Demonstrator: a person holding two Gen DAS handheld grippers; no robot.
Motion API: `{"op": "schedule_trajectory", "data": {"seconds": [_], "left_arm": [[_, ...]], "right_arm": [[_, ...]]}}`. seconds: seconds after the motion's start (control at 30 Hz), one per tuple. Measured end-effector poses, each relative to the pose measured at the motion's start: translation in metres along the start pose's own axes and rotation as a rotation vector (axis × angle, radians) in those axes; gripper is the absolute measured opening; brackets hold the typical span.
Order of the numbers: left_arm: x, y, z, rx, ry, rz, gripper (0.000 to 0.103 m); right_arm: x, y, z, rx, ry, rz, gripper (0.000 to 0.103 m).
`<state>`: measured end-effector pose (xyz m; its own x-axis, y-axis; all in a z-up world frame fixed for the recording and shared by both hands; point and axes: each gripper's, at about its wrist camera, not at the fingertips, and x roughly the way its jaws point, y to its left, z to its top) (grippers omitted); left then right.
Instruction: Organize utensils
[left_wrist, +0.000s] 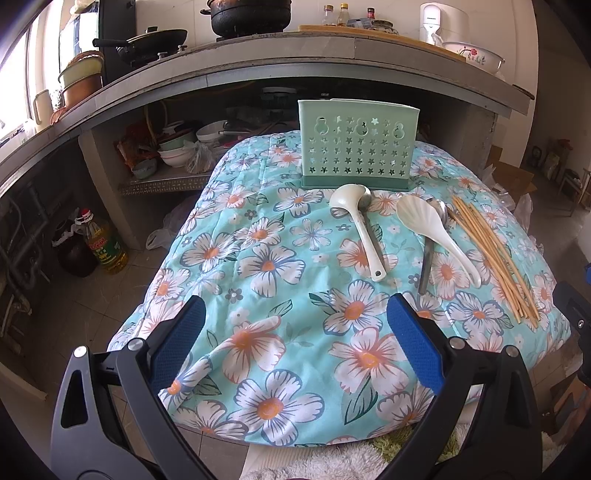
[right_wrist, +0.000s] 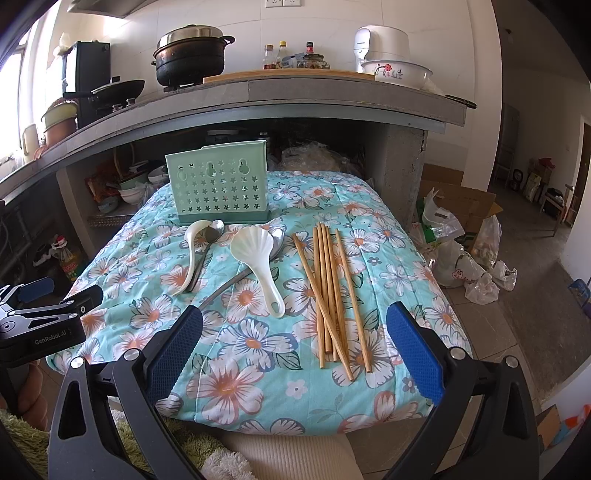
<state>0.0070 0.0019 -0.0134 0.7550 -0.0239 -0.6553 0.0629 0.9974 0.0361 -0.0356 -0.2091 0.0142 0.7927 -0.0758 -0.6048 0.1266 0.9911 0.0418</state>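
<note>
hovering: left gripper, right gripper jaws wide, empty | chopsticks beside rice paddle

The bowl of one metal spoon was largely covered by the white ladle lying over it, and its handle could be seen only as a thin strip beside the ladle's. A second metal spoon was mostly hidden behind the white rice paddle. The inside of the green utensil holder could not be seen, and its compartments could not be told. The left gripper was cut off by the left edge in the right wrist view. The labels on the bottles on the counter were too small to be read.
</note>
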Motion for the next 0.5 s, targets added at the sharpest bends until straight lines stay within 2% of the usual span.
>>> {"op": "schedule_trajectory", "data": {"seconds": [0.5], "left_arm": [[0.0006,0.0008,-0.0017,0.000,0.004,0.000,0.095]], "right_arm": [[0.0006,0.0000,-0.0006,0.000,0.002,0.000,0.097]]}}
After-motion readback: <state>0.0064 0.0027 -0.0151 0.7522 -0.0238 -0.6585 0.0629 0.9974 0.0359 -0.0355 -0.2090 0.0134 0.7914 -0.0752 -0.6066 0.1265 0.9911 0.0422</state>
